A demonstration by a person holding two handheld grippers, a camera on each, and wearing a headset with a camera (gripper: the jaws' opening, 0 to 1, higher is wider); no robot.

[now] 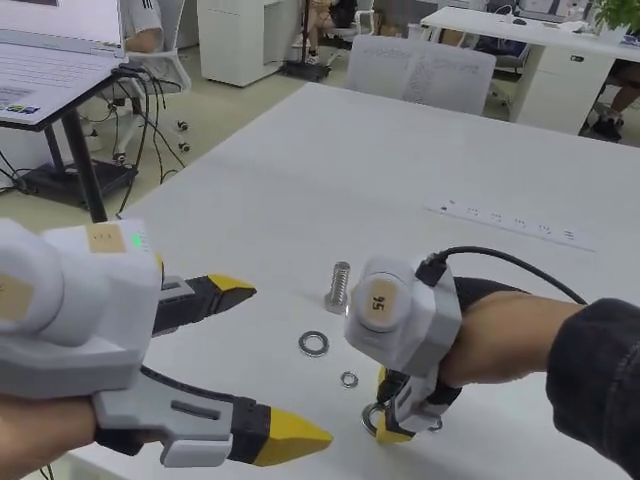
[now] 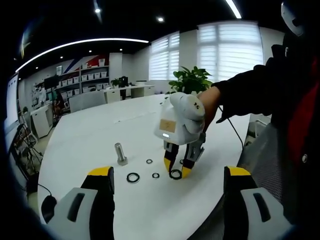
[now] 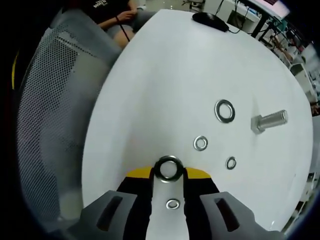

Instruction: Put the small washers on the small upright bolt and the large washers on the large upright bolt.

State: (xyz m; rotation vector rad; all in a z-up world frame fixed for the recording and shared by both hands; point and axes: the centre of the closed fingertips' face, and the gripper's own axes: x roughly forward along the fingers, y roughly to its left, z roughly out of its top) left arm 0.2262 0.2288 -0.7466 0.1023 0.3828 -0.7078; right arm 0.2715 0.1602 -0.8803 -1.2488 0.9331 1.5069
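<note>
A steel bolt (image 1: 340, 285) (image 2: 120, 153) (image 3: 270, 120) stands upright on the white table (image 1: 330, 180). Beside it lies a large washer (image 1: 313, 344) (image 2: 133, 177) (image 3: 224, 110). Small washers (image 1: 349, 379) (image 2: 156, 175) (image 3: 200, 143) lie nearer me. My right gripper (image 1: 395, 425) (image 2: 177, 169) (image 3: 169, 175) points down at the table, shut on another large washer (image 1: 374, 416) (image 2: 175, 174) (image 3: 168, 168) at its tips. A small washer (image 3: 173, 203) lies under its jaws. My left gripper (image 1: 265, 365) hovers open at the near left, nothing between its jaws.
A power strip (image 1: 510, 222) lies on the table to the far right. A laptop (image 1: 50, 60) sits on a stand at the left with cables below. A mesh chair (image 3: 55, 100) stands by the table's near edge. Desks and seated people are beyond.
</note>
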